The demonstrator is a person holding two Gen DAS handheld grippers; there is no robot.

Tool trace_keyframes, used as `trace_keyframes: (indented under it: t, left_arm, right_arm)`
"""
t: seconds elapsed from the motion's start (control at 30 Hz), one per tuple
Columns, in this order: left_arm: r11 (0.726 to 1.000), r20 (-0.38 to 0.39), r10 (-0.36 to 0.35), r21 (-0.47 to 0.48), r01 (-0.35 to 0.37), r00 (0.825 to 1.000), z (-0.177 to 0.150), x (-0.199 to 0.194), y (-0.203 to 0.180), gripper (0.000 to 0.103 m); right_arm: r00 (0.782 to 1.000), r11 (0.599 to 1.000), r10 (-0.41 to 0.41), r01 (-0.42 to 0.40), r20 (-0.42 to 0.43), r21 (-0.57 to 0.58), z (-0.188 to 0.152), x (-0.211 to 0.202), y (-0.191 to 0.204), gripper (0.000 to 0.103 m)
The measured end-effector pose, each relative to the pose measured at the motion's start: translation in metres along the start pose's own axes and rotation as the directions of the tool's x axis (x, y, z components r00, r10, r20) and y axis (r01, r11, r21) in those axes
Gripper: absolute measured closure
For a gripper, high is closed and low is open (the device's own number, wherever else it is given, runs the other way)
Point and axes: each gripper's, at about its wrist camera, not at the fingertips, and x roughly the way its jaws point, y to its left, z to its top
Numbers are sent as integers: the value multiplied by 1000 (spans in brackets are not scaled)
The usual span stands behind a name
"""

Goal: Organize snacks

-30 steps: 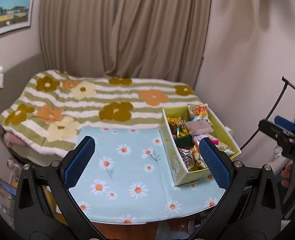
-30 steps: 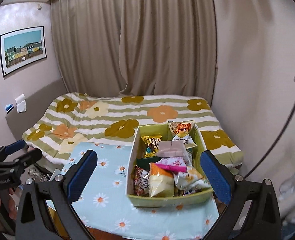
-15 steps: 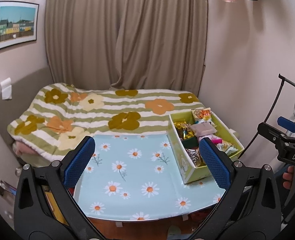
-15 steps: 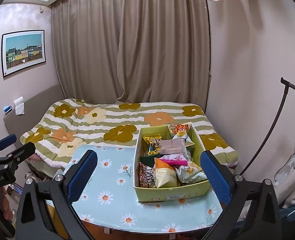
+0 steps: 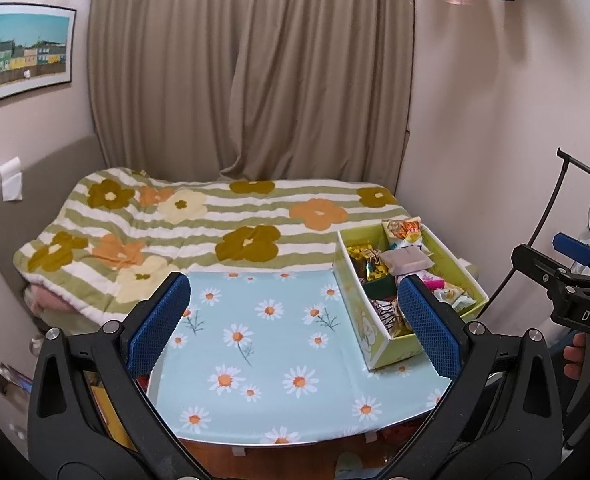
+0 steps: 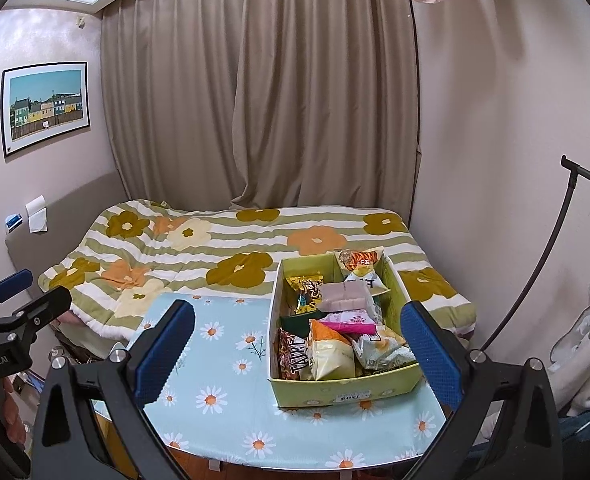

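While right gripper (image 6: 295,354) gapes, snack box (image 6: 345,394) sits between its jaws

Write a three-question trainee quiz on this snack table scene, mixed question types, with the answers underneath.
1. True or false: the left gripper and the right gripper are both open and hold nothing.
2. Multiple choice: the snack packets lie (A) spread over the daisy tablecloth, (B) piled in the green cardboard box, (C) on the flowered bed quilt.
3. Fill in: seen from the left wrist camera, the green cardboard box stands near the table's ____ edge.

Key
1. True: the jaws stand wide apart on both, with nothing between them.
2. B
3. right
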Motion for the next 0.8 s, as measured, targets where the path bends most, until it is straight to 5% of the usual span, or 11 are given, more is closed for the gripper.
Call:
trace_keyframes:
  t: [0.8]
  left_arm:
    - [1000, -15, 7, -1, -7, 1000, 1, 6, 4, 0]
  right_arm:
    - [1000, 1000, 5, -5, -25, 3, -2, 5, 3, 1]
